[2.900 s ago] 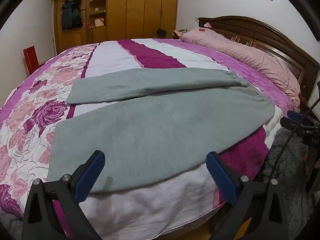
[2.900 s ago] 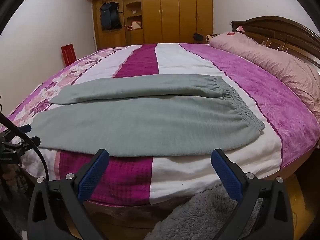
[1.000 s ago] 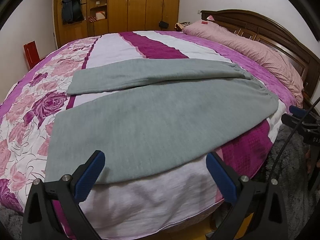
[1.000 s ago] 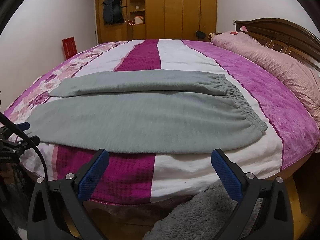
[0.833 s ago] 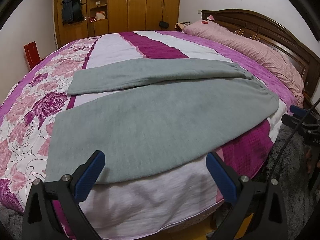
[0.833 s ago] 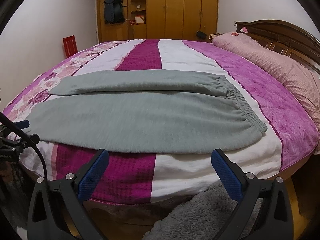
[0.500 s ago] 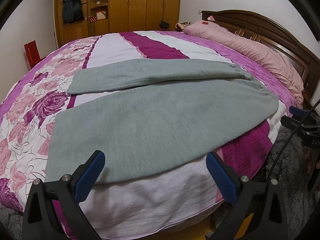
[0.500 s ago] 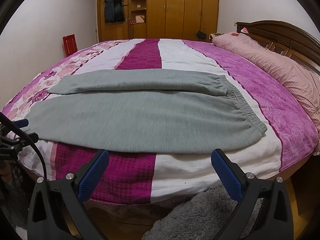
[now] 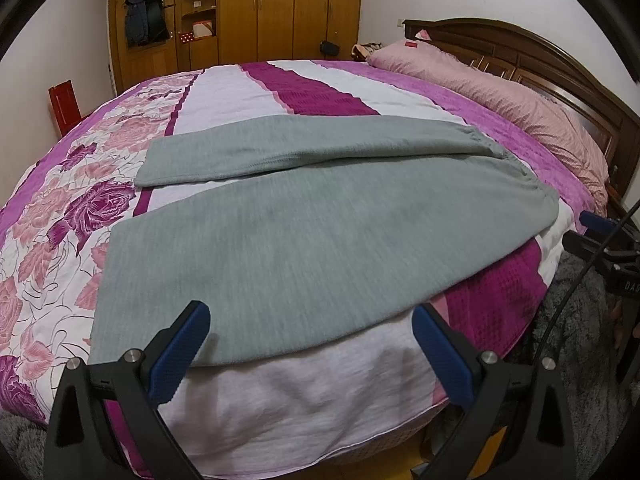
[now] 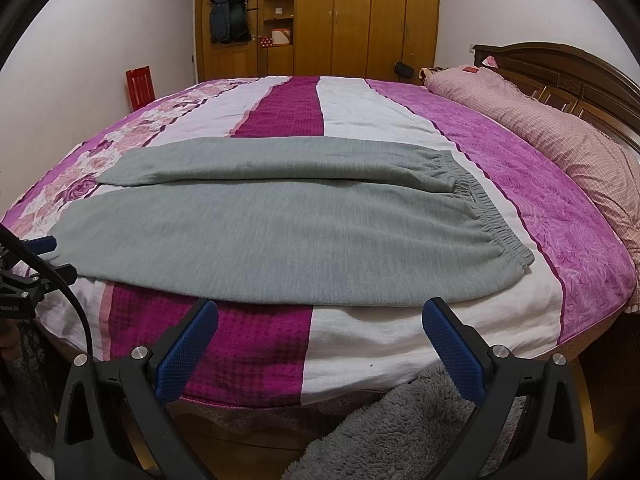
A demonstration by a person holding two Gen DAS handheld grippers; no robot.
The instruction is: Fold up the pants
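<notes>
Grey pants lie flat on the bed, legs spread apart, cuffs to the left, elastic waistband to the right. They also show in the right wrist view. My left gripper is open and empty, at the near bed edge by the near leg's cuff end. My right gripper is open and empty, just short of the near leg's hem below the waistband end. Each gripper shows at the edge of the other's view: the right one, the left one.
The bed has a pink, white and magenta floral cover. Pink pillows lie against a dark wooden headboard at right. A wooden wardrobe stands behind. A grey fluffy rug lies on the floor below.
Both grippers have edged slightly closer to the bed and the pants. The jaws stay open and the pants have not moved.
</notes>
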